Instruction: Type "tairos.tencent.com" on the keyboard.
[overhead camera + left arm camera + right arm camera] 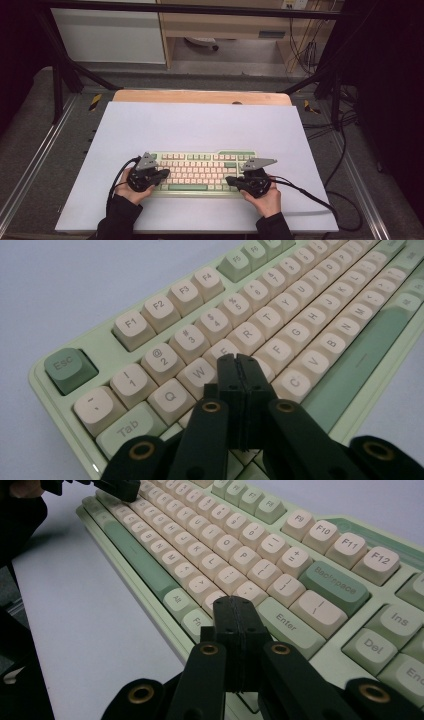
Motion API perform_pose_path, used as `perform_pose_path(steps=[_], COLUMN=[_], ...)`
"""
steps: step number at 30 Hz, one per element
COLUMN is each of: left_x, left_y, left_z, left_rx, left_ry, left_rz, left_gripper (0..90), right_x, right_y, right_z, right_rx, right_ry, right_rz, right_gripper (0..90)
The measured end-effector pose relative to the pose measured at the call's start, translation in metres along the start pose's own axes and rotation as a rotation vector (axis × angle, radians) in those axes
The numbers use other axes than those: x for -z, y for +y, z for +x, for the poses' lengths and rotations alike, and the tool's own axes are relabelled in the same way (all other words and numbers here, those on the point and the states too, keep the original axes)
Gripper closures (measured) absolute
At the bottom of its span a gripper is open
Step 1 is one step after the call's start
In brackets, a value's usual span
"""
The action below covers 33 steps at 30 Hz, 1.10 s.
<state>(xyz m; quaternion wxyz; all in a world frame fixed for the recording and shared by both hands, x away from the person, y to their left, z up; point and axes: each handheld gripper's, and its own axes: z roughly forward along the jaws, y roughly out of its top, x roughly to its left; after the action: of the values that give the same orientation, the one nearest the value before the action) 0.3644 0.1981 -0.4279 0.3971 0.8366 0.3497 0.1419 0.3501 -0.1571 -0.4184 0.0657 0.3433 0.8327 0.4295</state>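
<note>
High view shows the left gripper (pixel 162 175) and right gripper (pixel 231 181), fingers pressed together holding nothing, over opposite ends of the keyboard (pixel 200 172).

The keyboard (pixel 202 172) lies on the mat (pixel 200 125), toward its near edge; the left gripper (pixel 164 175) sits over its left end; the right gripper (pixel 231 181) over its right end.
</note>
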Motion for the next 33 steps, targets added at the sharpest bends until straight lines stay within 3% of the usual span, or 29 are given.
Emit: perform_pose_path(steps=[33], left_x=[0.020], left_y=[-0.005], left_z=[0.005], left_rx=[0.015], left_ry=[-0.003], left_rz=[-0.025], left_gripper=[89.9], right_x=[0.001], right_y=[0.005], right_z=[0.003], right_rx=[-0.007], right_ry=[0.009], right_rz=[-0.020], right_gripper=[90.0])
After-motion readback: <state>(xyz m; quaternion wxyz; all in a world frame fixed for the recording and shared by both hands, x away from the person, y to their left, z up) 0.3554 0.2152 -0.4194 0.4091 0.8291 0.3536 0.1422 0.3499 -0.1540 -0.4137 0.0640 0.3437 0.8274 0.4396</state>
